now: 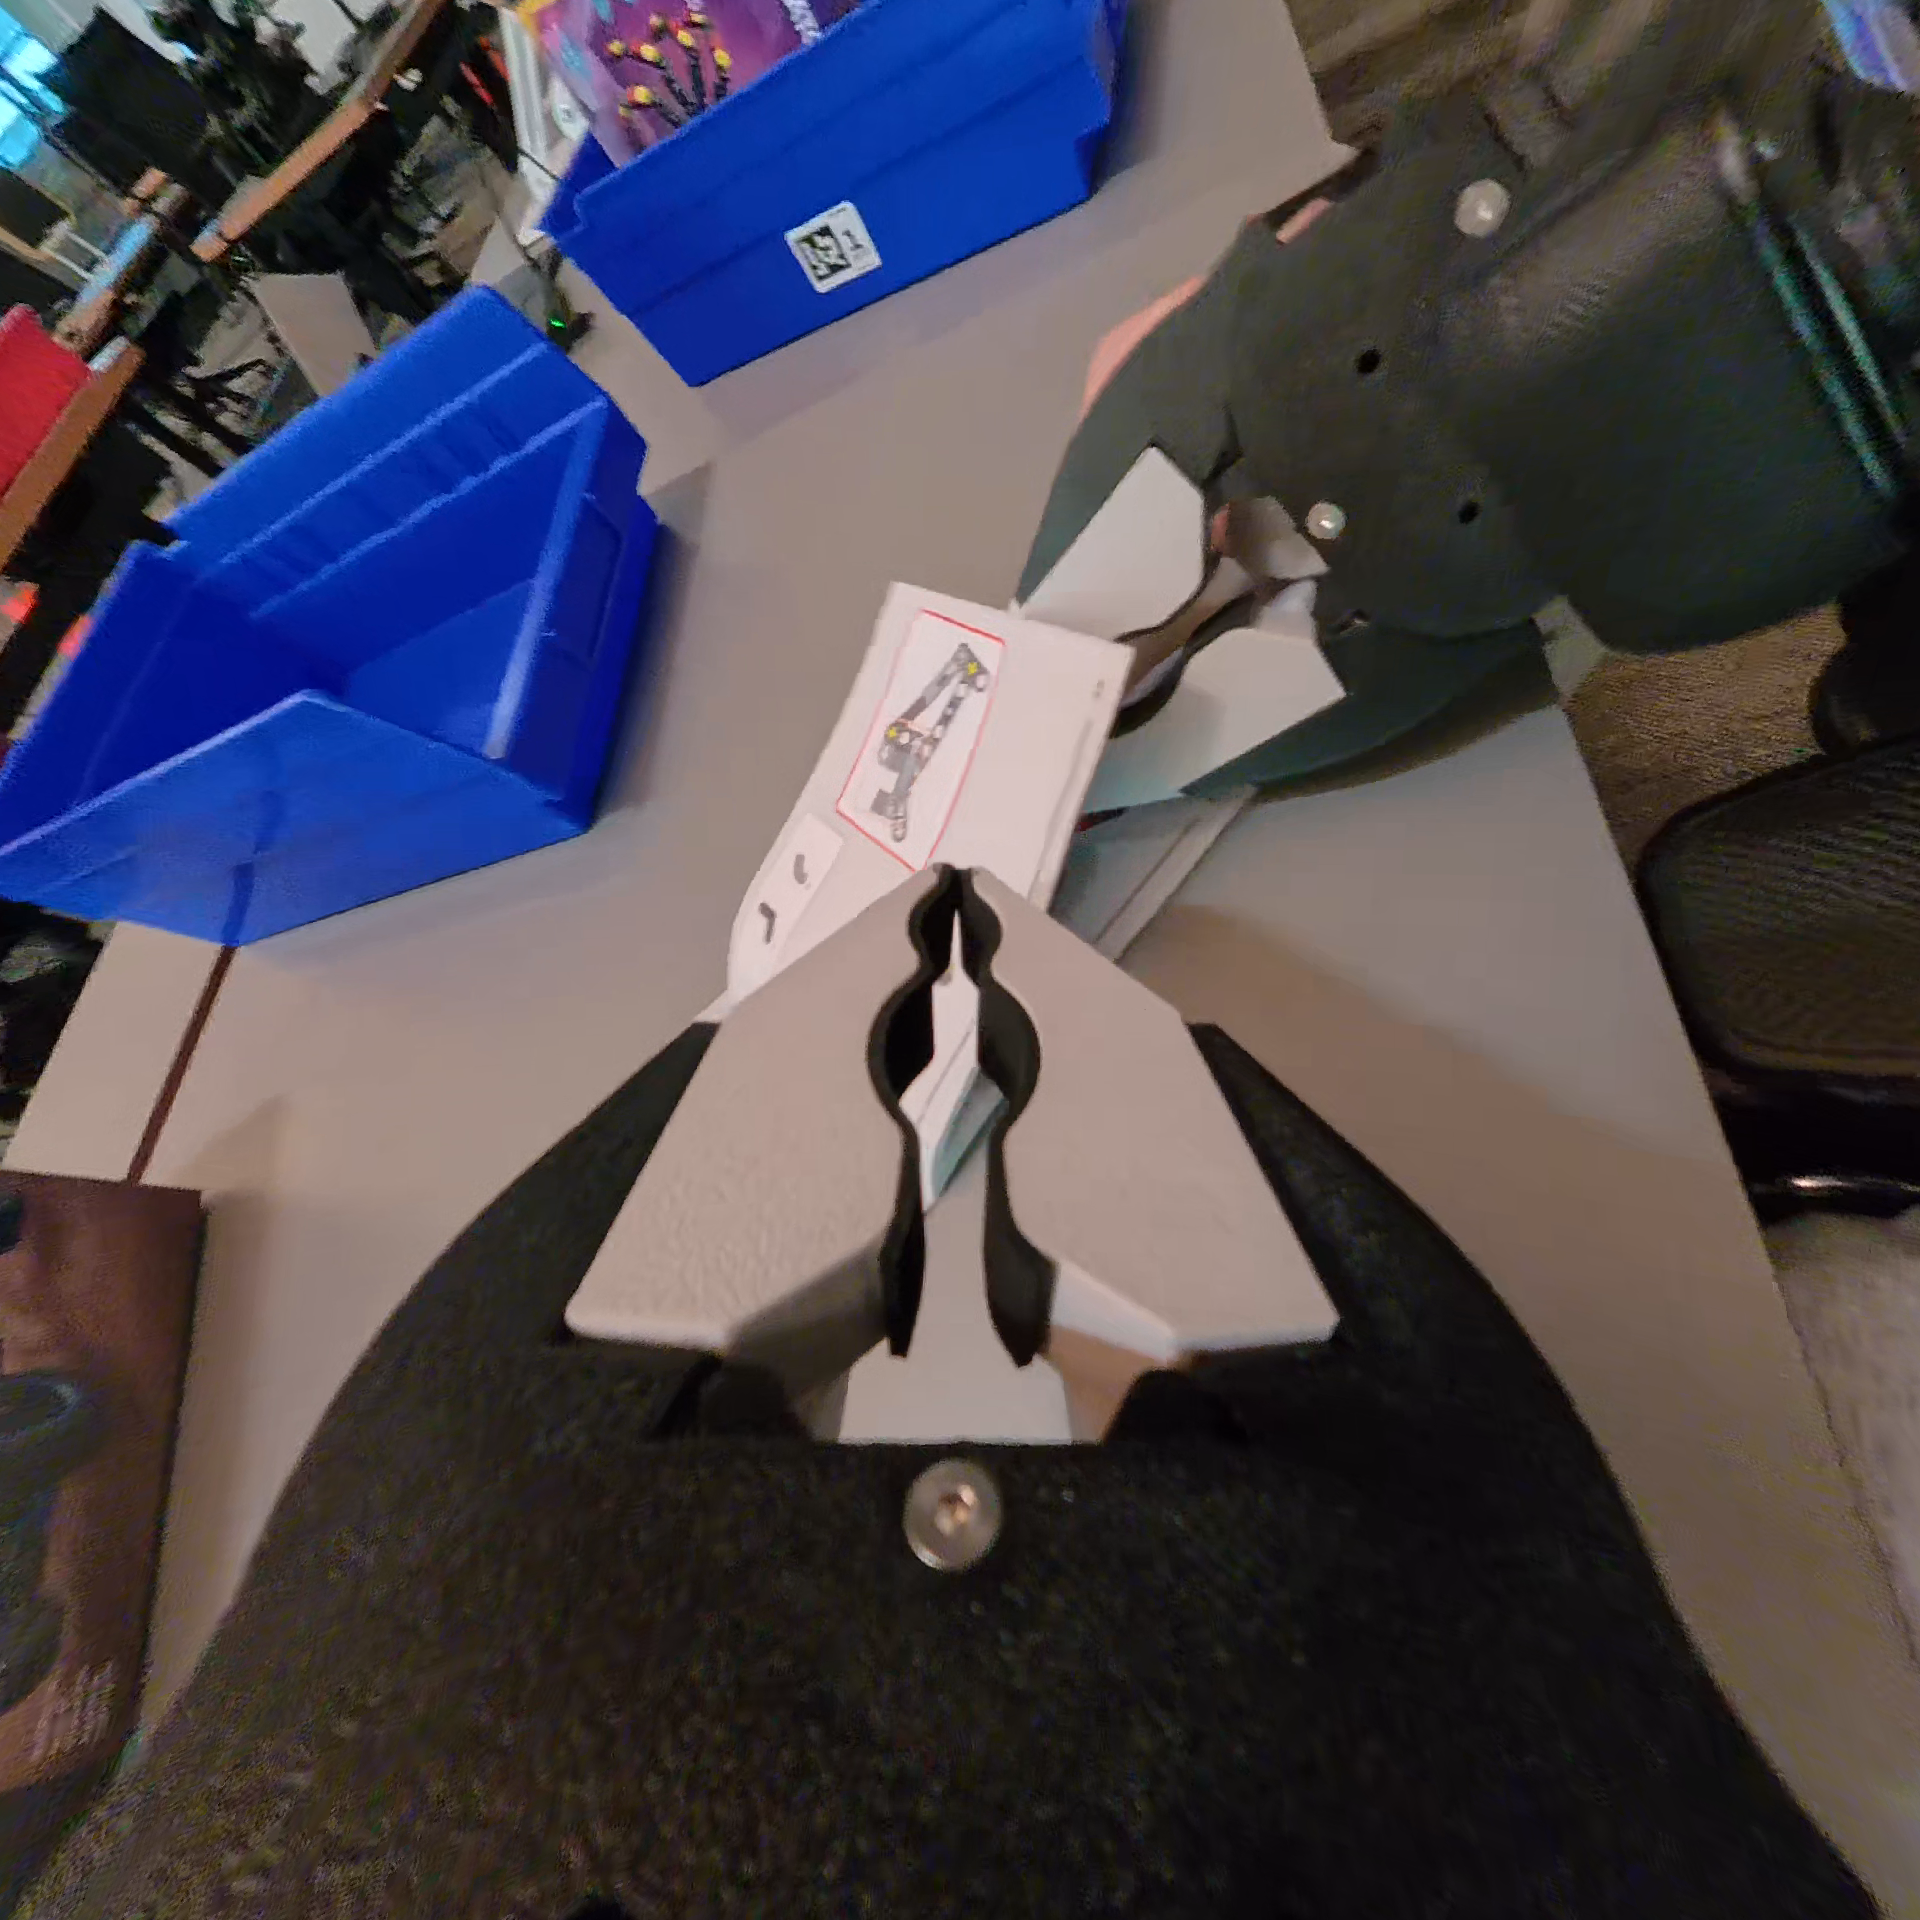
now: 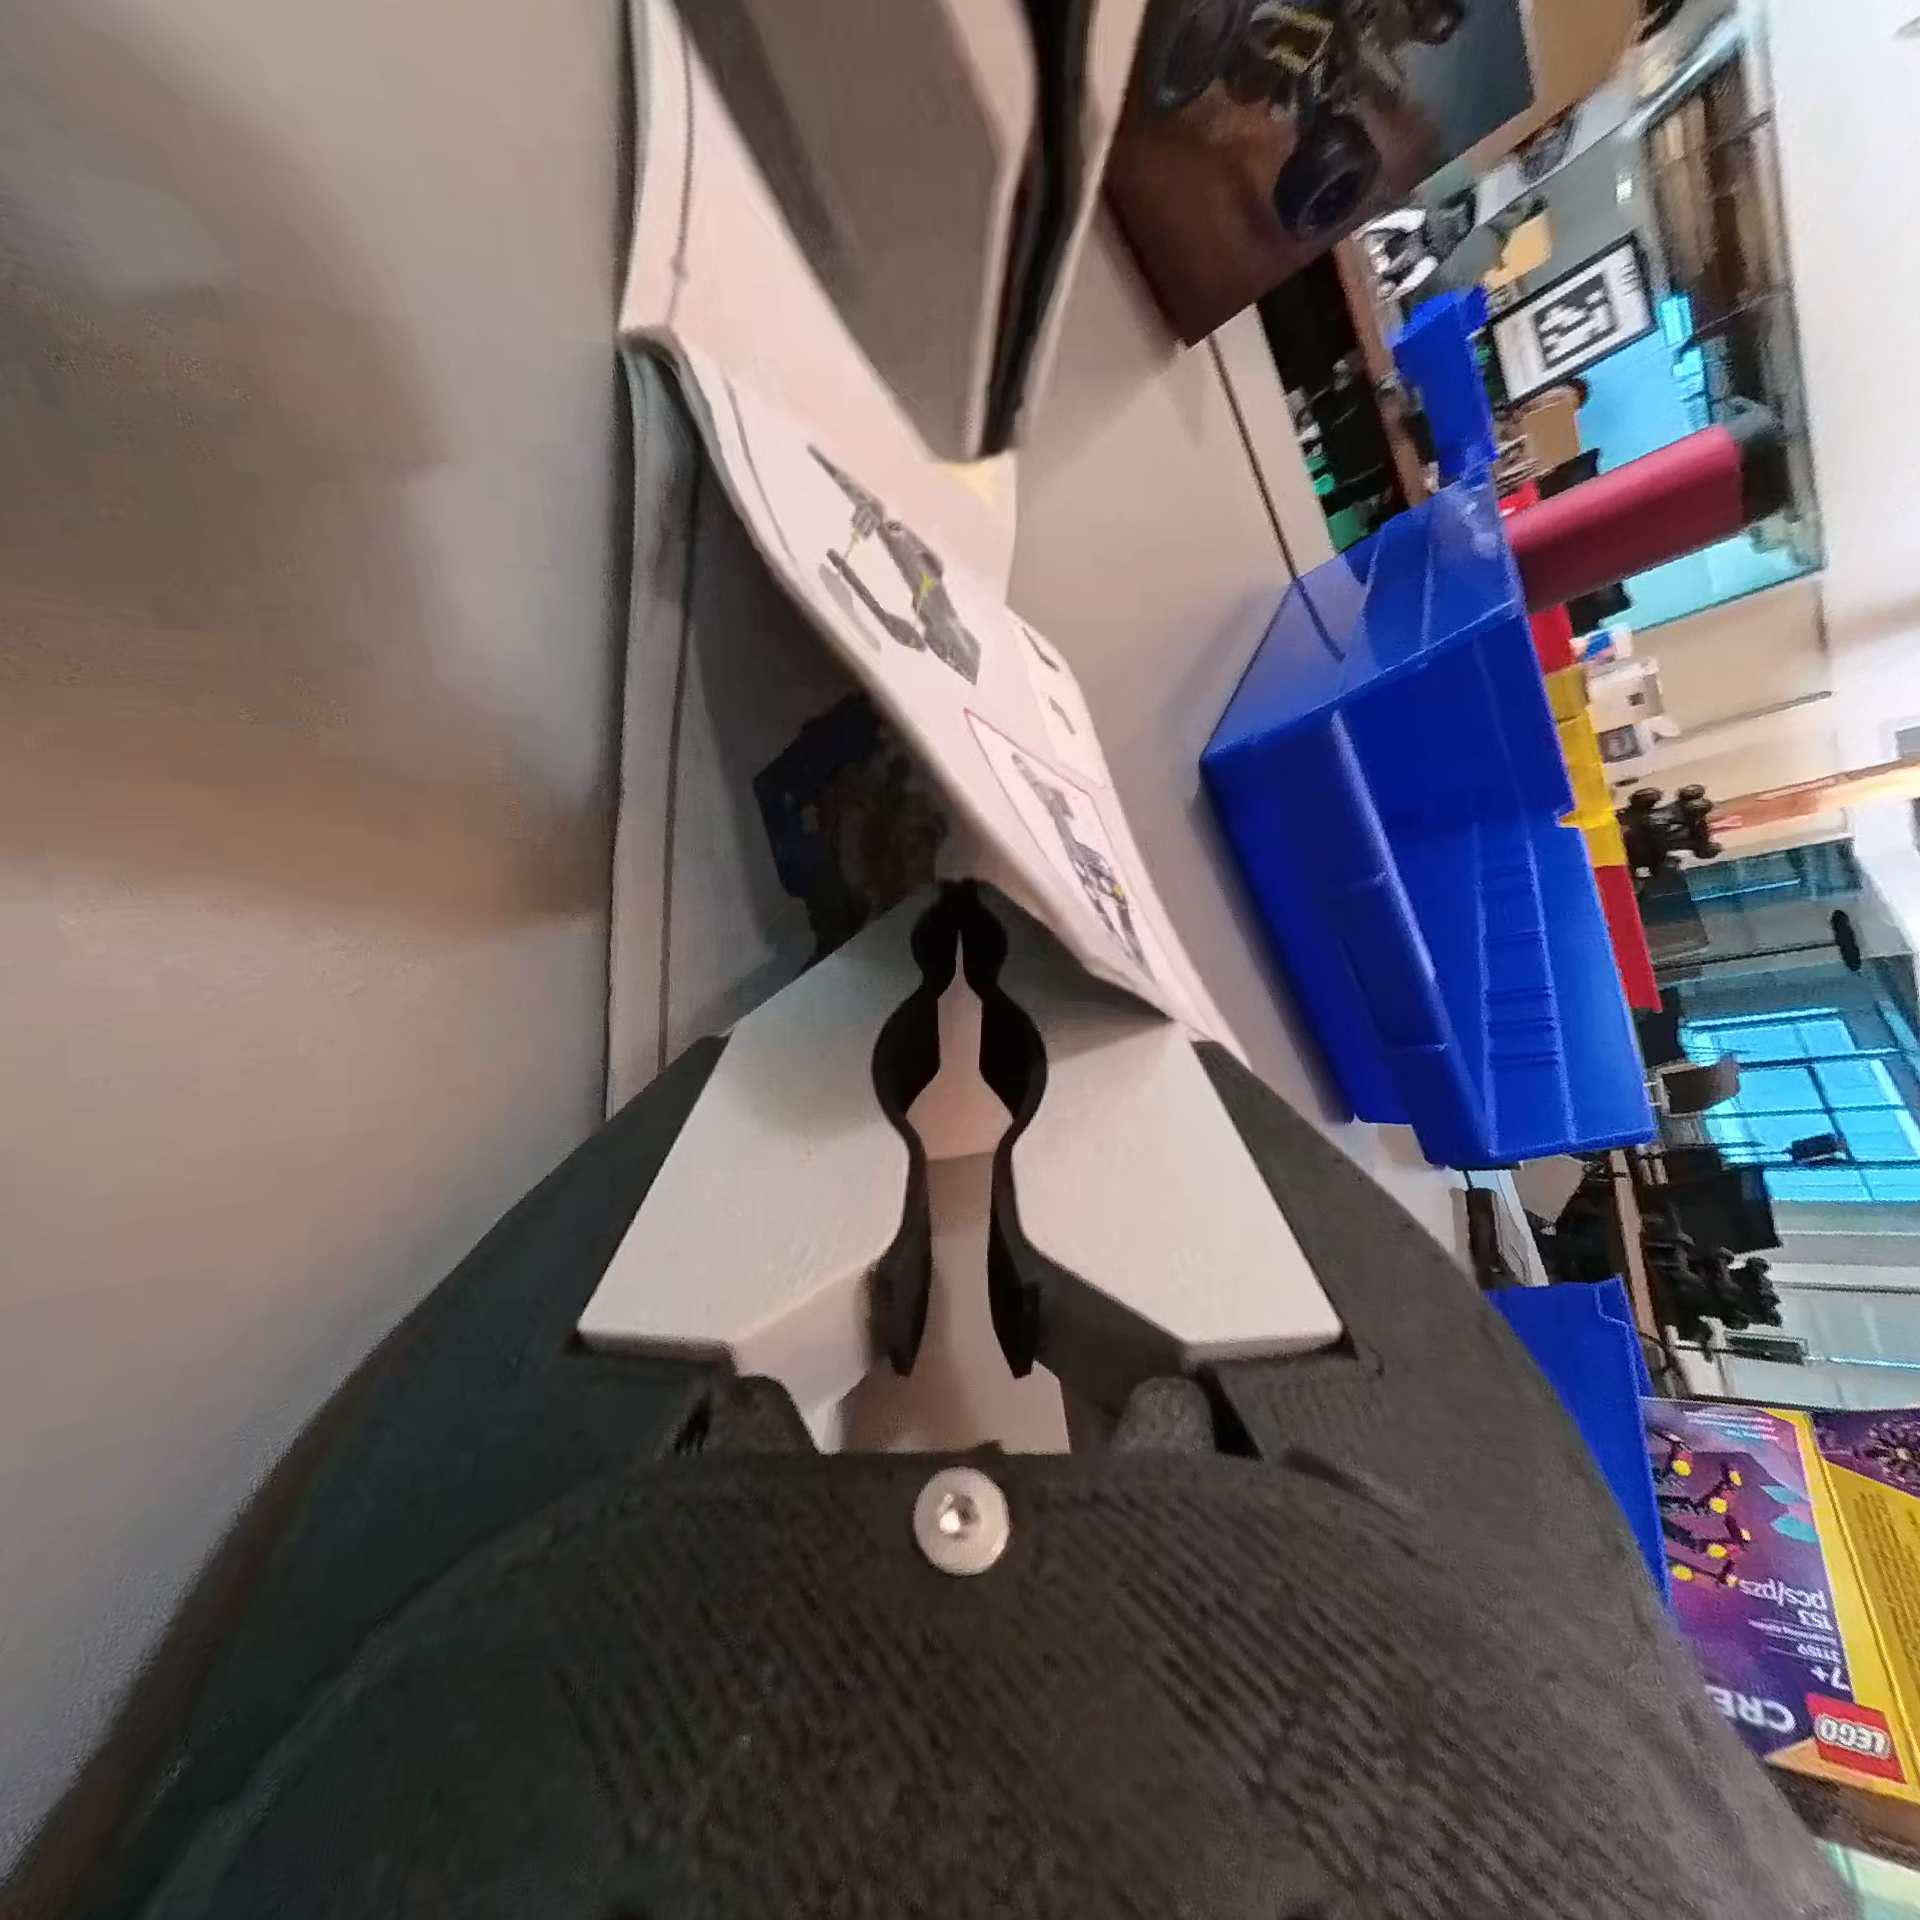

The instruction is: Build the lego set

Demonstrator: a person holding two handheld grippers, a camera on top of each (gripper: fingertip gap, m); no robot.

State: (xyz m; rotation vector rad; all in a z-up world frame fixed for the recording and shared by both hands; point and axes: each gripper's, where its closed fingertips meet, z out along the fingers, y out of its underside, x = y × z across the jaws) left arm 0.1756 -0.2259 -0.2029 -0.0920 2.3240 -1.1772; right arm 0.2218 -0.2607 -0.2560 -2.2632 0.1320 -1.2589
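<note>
A white instruction booklet (image 1: 966, 727) with drawings of a grey model lies partly opened on the grey table (image 1: 468, 1039). My left gripper (image 1: 951, 894) is shut on the booklet's near edge, and white pages show between its black pads. In the right wrist view it (image 2: 982, 457) pinches the booklet's far edge. My right gripper (image 2: 961, 914) is shut on the edge of a raised, curved page of the booklet (image 2: 935, 623). A dark printed sheet (image 2: 831, 821) shows under that page. In the left wrist view my right gripper (image 1: 1143, 644) comes in from the upper right at the booklet's far side.
A blue bin (image 1: 364, 675) stands left of the booklet and another blue bin (image 1: 831, 187) holding a purple box stands behind. A dark box (image 1: 73, 1455) lies at the near left. A black mesh chair (image 1: 1787, 935) stands off the table's right edge. The tips of one gripper are about 8 cm away from the tips of the other.
</note>
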